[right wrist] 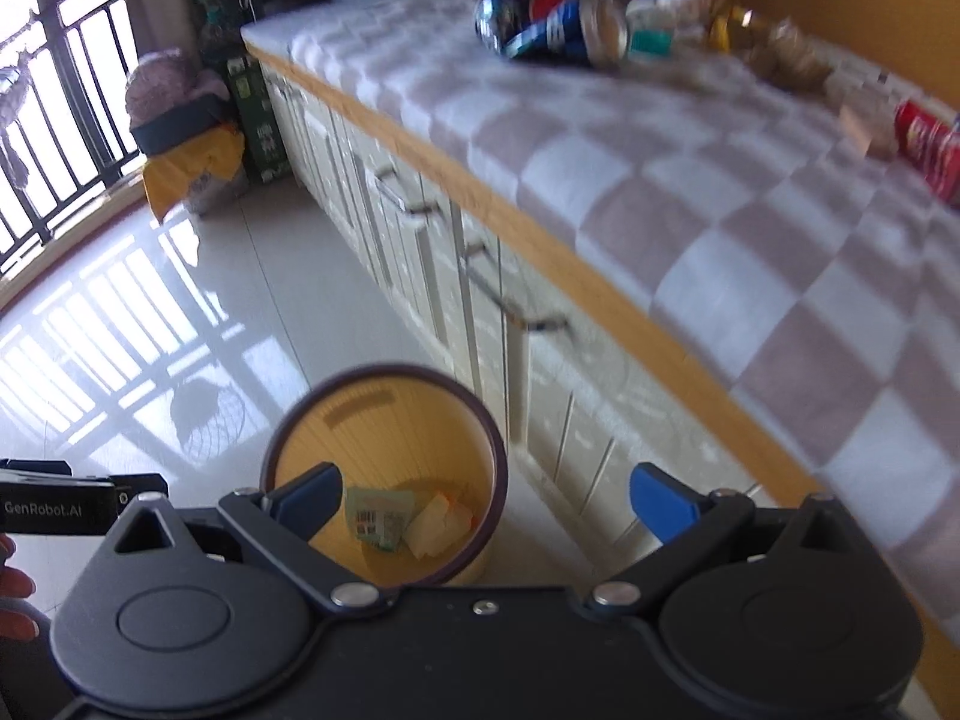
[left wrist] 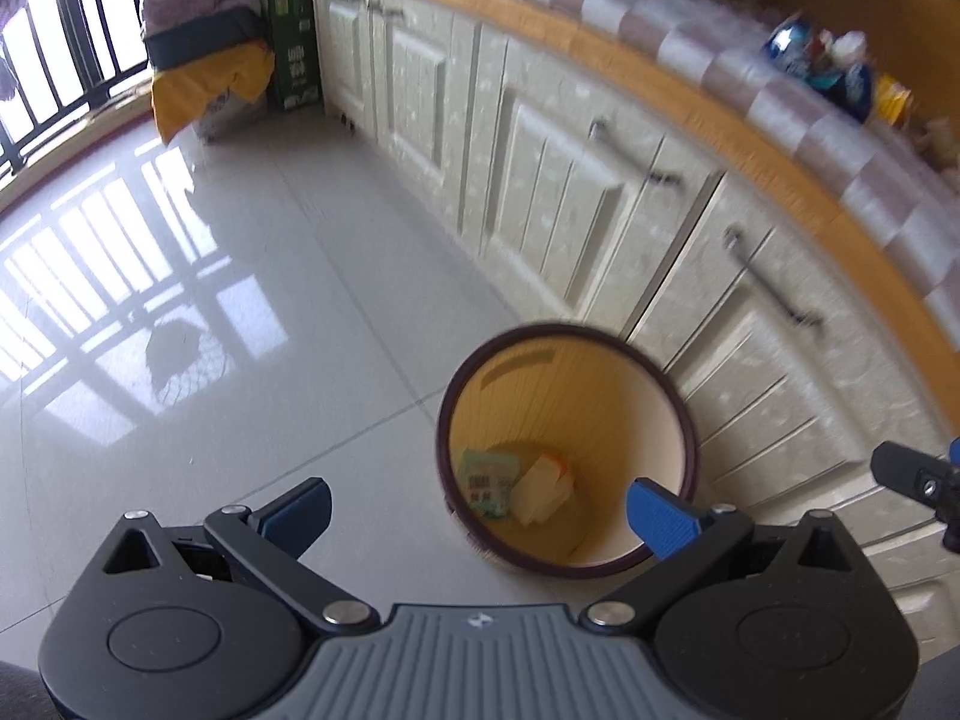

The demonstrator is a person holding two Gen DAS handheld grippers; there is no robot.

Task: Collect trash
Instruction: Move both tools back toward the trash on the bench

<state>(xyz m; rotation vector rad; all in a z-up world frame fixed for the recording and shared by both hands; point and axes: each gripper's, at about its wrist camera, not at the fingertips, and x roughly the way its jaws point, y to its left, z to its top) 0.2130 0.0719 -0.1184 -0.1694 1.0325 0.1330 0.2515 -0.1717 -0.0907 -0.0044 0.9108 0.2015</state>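
left gripper (left wrist: 480,516): black two-finger tongs with blue pads, released, jaws spread wide, nothing between them; angled down at the floor near the bin.
right gripper (right wrist: 486,507): same black/blue build, released, jaws at full spread, empty; the left pad overlaps the bin's near-left rim in the right wrist view, whether touching I cannot tell.
bin: round yellow plastic waste bin with dark brown rim (left wrist: 660,372) (right wrist: 480,414), upright on the pale glossy tile floor (left wrist: 300,300), just beside the cream panelled cabinet doors (left wrist: 558,198).
bin contents: green-white printed packet (left wrist: 485,480) (right wrist: 378,519) and a white crumpled carton with orange edge (left wrist: 543,489) (right wrist: 441,525), side by side at the bottom.
trash still out: pile of blue crushed cans and wrappers (right wrist: 558,24) (left wrist: 822,63) at the far side of the checked pink-and-white cloth (right wrist: 720,210) on the counter; red can (right wrist: 930,144) at far right, well apart from the pile. All blurred.
far left: yellow-draped basket with dark band (left wrist: 204,72) on the floor by the black window bars (left wrist: 78,30).
person: fingertips (right wrist: 15,594) visible at the left edge of the right wrist view.
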